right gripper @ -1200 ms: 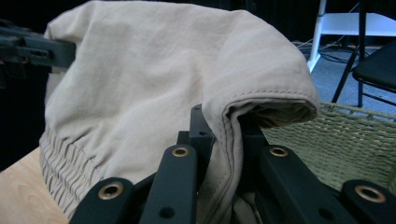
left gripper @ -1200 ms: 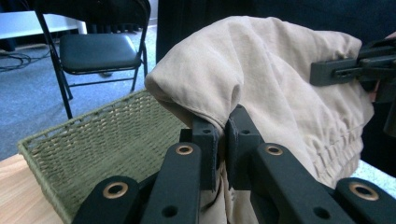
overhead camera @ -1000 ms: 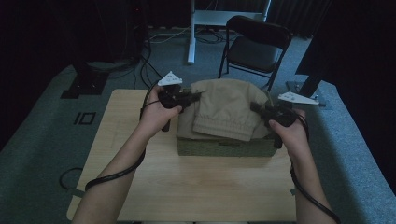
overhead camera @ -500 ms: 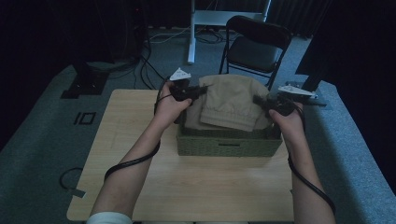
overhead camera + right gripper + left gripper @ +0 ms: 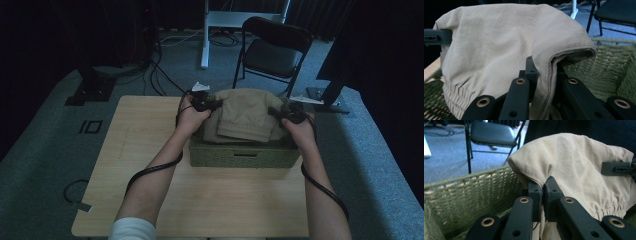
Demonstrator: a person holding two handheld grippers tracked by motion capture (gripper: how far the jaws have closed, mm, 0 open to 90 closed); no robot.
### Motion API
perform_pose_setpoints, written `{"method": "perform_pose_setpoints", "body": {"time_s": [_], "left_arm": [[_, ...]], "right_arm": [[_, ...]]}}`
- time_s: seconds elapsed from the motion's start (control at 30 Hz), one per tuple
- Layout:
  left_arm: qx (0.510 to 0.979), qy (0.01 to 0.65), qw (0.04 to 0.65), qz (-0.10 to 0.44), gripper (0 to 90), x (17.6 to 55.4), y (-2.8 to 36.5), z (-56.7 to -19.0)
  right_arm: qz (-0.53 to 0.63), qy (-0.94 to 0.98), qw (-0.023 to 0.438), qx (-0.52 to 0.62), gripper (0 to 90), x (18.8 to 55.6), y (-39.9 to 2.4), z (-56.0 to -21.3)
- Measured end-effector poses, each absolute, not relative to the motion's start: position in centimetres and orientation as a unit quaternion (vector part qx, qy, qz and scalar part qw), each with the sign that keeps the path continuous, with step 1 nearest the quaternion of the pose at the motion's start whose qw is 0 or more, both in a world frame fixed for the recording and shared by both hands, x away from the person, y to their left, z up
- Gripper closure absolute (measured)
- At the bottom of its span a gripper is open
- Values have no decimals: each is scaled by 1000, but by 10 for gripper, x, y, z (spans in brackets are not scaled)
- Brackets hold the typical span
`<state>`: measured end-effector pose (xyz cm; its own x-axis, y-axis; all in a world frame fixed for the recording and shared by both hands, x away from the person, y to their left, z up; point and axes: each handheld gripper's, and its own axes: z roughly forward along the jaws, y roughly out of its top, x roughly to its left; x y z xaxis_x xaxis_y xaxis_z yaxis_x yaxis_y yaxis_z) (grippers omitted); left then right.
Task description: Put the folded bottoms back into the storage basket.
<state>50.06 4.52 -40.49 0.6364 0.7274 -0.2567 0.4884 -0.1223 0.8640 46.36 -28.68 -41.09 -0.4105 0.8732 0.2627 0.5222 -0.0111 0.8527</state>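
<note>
A folded beige garment [image 5: 246, 115] with an elastic hem hangs between my two grippers, over the open top of a green woven basket [image 5: 240, 156] on the wooden table [image 5: 150, 130]. My left gripper [image 5: 212, 104] is shut on the garment's left edge, and my right gripper [image 5: 280, 112] is shut on its right edge. In the left gripper view the left gripper [image 5: 542, 187] pinches a fold of the garment [image 5: 579, 167], with the basket wall [image 5: 474, 192] behind it. In the right gripper view the right gripper [image 5: 544, 67] clamps the seamed edge of the garment [image 5: 499, 42] above the basket [image 5: 609, 72].
A black folding chair [image 5: 272, 50] and a white desk leg [image 5: 205, 35] stand beyond the table's far edge. Cables [image 5: 165, 75] and a stand base [image 5: 90, 90] lie on the grey carpet to the left. Bare tabletop lies left of the basket and in front of it.
Both hands have sunk and drawn slightly closer together, bringing the garment down toward the basket. Both grips on the cloth have held.
</note>
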Motion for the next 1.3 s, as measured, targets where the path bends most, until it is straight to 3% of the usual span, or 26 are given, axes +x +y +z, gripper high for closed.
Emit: {"method": "perform_pose_setpoints", "body": {"time_s": [1.03, 1.17, 1.3], "left_arm": [[763, 461, 440, 108, 865, 537, 21, -487], [761, 471, 434, 101, 845, 540, 21, -495], [771, 462, 425, 104, 782, 542, 19, -498]], "right_arm": [[352, 723, 187, 565, 810, 506, -267, -483], [327, 730, 182, 571, 799, 510, -266, -489], [317, 729, 187, 577, 732, 514, -267, -491]]}}
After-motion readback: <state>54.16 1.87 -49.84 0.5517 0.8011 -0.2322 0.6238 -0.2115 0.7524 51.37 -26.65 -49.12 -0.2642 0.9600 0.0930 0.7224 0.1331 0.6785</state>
